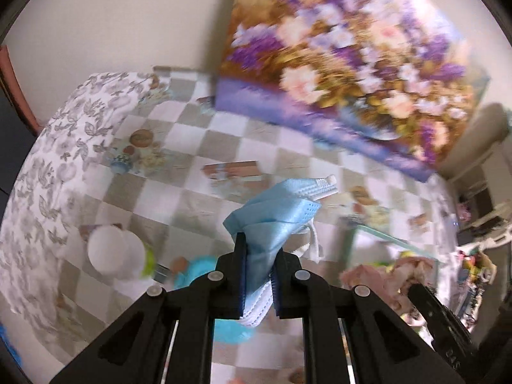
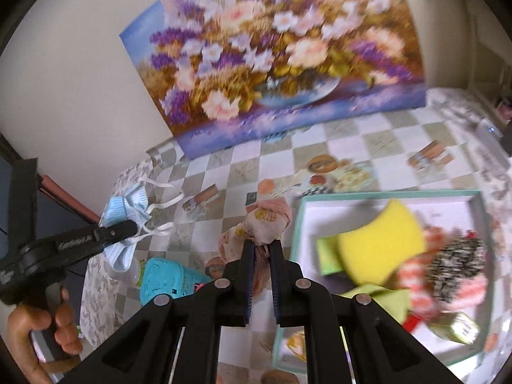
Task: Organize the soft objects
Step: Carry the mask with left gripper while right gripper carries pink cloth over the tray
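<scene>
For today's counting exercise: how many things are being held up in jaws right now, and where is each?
2. A blue face mask is clamped in the left gripper, above the checked tablecloth. A pink floral cloth is clamped in the right gripper, beside the tray.

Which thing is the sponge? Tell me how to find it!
Find the big flower painting against the wall. Below it, on the checkered tablecloth, sits a shallow box with a teal rim. The sponge inside is plain bright yellow with a curved, wavy edge, unlike the striped and speckled things beside it.
</scene>
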`<action>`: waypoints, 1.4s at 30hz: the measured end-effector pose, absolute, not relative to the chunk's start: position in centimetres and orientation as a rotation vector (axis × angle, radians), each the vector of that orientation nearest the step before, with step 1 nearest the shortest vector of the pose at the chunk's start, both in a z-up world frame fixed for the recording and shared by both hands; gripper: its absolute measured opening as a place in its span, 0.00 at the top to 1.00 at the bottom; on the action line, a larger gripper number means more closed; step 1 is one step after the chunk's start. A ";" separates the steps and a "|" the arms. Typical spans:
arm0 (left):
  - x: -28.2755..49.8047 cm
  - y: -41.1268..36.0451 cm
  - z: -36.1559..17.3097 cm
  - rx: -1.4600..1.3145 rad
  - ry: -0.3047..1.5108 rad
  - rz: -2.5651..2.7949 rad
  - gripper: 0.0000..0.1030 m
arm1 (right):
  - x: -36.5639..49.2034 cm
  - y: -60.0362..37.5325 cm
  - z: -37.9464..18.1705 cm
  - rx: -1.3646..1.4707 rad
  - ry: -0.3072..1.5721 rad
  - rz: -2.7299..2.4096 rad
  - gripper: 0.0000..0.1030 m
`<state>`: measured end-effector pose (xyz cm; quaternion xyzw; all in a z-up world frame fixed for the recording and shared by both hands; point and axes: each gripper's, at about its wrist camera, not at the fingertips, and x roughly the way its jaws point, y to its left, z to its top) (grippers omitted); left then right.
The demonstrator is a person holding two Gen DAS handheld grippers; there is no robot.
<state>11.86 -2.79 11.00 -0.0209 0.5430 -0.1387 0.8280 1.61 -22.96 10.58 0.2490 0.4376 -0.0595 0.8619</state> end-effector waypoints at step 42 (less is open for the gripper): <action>-1.3 -21.5 5.4 0.036 1.167 -0.629 0.86 | -8.9 -37.1 9.4 0.625 0.927 -0.493 0.89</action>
